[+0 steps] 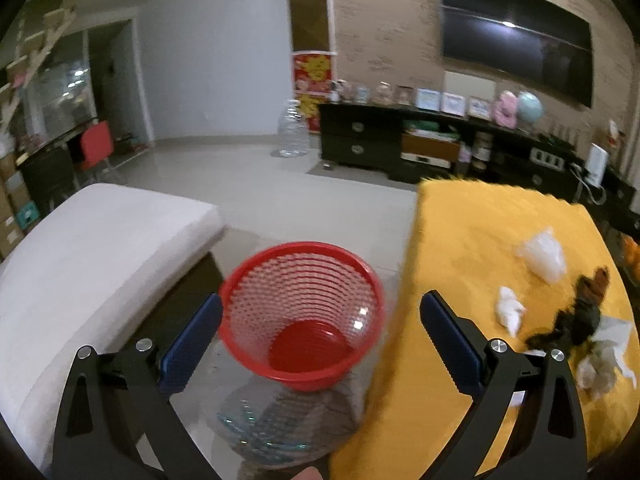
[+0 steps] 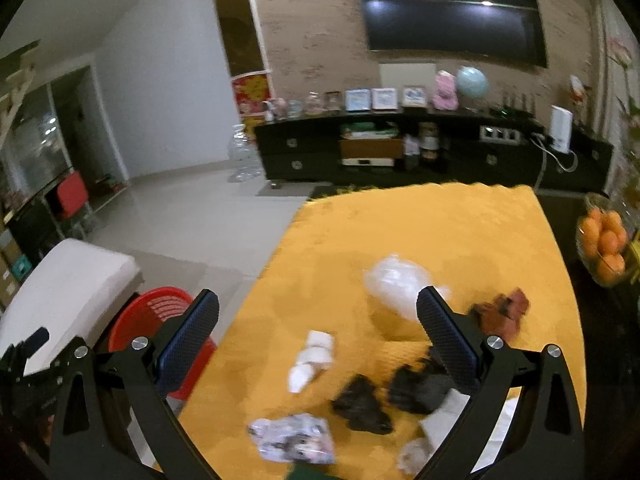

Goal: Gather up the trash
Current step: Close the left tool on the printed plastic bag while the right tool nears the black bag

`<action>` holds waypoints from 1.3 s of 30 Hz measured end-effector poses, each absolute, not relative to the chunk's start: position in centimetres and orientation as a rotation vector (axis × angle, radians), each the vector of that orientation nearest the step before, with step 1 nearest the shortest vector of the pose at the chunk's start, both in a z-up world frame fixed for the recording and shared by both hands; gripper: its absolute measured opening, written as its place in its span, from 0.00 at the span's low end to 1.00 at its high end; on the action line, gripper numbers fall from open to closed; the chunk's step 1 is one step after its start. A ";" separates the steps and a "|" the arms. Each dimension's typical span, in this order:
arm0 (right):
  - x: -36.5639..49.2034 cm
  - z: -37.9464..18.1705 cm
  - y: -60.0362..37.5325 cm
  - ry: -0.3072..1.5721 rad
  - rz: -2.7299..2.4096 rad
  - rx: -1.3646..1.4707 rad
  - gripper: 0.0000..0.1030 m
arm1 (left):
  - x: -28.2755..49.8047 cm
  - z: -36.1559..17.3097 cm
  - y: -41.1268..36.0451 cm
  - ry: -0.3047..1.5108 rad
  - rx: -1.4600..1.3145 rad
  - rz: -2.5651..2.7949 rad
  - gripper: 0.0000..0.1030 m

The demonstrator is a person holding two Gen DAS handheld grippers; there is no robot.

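Note:
A red mesh wastebasket stands on the floor beside the yellow-covered table; its inside looks empty. My left gripper hovers above it, open, its fingers straddling the rim. In the right wrist view my right gripper is open above the table. Trash lies scattered there: a clear plastic bag, a crumpled white tissue, black wrappers, a brown scrap and a printed wrapper. The basket shows at the table's left edge.
A white cushioned bench sits left of the basket. A dark TV cabinet lines the far wall under a television. A bowl of oranges stands right of the table. A large clear water jug is on the tiled floor.

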State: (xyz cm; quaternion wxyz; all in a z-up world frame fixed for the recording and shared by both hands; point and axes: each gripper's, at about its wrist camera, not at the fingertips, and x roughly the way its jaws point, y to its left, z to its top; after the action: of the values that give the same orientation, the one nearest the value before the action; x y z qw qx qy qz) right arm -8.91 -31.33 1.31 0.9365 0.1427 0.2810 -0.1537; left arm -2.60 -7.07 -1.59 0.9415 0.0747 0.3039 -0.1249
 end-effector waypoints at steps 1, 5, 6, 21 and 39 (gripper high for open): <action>-9.2 1.1 -31.8 0.577 -0.324 0.296 0.94 | -2.9 -1.9 -8.2 0.628 0.169 -0.286 0.93; -10.0 0.7 -33.3 0.589 -0.357 0.320 0.94 | -3.9 -3.4 -11.6 0.663 0.222 -0.378 0.93; -10.3 0.6 -33.7 0.590 -0.364 0.324 0.94 | -4.1 -3.7 -12.1 0.671 0.228 -0.393 0.93; -13.5 -0.4 -37.7 0.603 -0.437 0.383 0.94 | -5.9 -11.2 -23.7 0.905 0.341 -0.662 0.93; -13.9 -1.0 -38.5 0.613 -0.441 0.421 0.94 | -3.3 -14.8 -24.3 1.074 0.258 -0.659 0.88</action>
State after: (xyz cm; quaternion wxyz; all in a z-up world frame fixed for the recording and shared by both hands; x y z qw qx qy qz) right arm -13.89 -38.54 -1.02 0.9081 0.2040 0.2970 -0.2136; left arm -3.29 -24.28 -14.85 0.8003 0.1204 0.5006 -0.3073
